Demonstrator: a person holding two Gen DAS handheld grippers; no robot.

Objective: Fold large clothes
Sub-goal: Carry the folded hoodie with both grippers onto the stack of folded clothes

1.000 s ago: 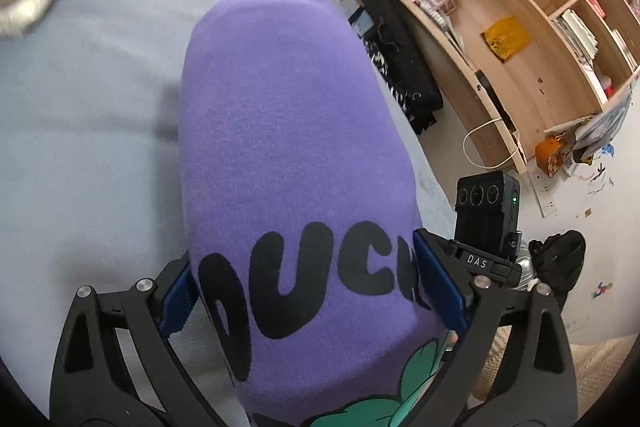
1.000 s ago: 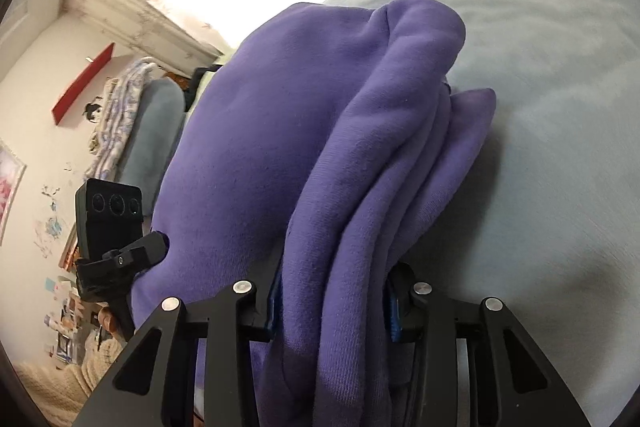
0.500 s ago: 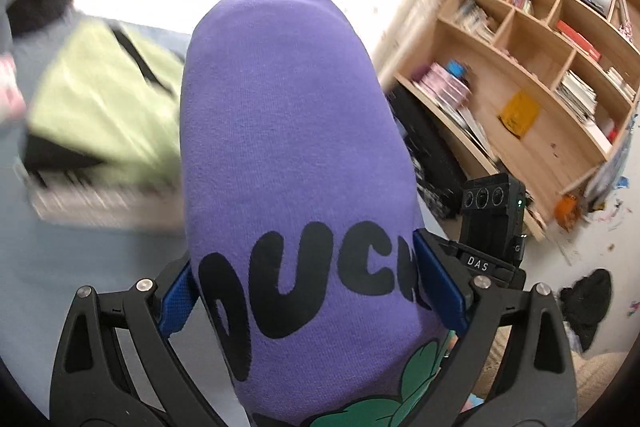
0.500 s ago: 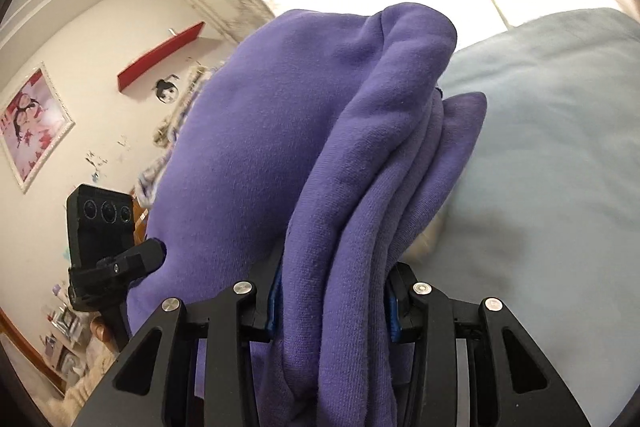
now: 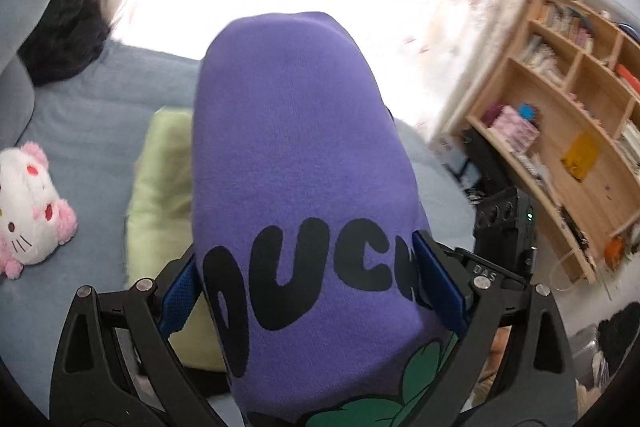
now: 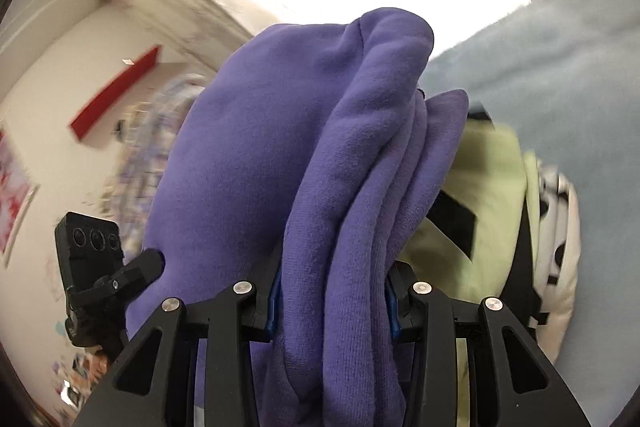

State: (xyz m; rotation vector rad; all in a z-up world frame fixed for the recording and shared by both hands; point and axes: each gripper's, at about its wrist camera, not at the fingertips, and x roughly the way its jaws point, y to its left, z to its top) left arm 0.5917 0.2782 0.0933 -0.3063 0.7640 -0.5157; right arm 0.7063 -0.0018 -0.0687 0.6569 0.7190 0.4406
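Both grippers are clamped on one folded purple sweatshirt [image 5: 296,163] and hold it up off the bed. The left gripper [image 5: 308,283] has its two blue pads pressed against the sides of the bundle, right across the black lettering, with a green print showing just under that. The right gripper [image 6: 332,307] pinches a thick stack of the sweatshirt's layers [image 6: 360,187]; its jaws stand narrow, the cloth filling the whole gap. In each view the other gripper's black camera block shows beside the sweatshirt.

Under the sweatshirt lies one pale green folded garment [image 5: 160,187], and in the right wrist view it [image 6: 488,195] carries black stripes and sits on top of one white and black piece [image 6: 560,227]. So that is one stack of two folded things below the sweatshirt.

Left of the sweatshirt sits one white and pink plush cat [image 5: 28,203], well apart from the green garment, with bare grey-blue bed cover [image 5: 92,123] between them. One dark furry thing [image 5: 60,31] lies beyond it, at the bed's far edge.

Right of the sweatshirt the bed ends, and one wooden bookshelf [image 5: 560,131] stands across a strip of floor.
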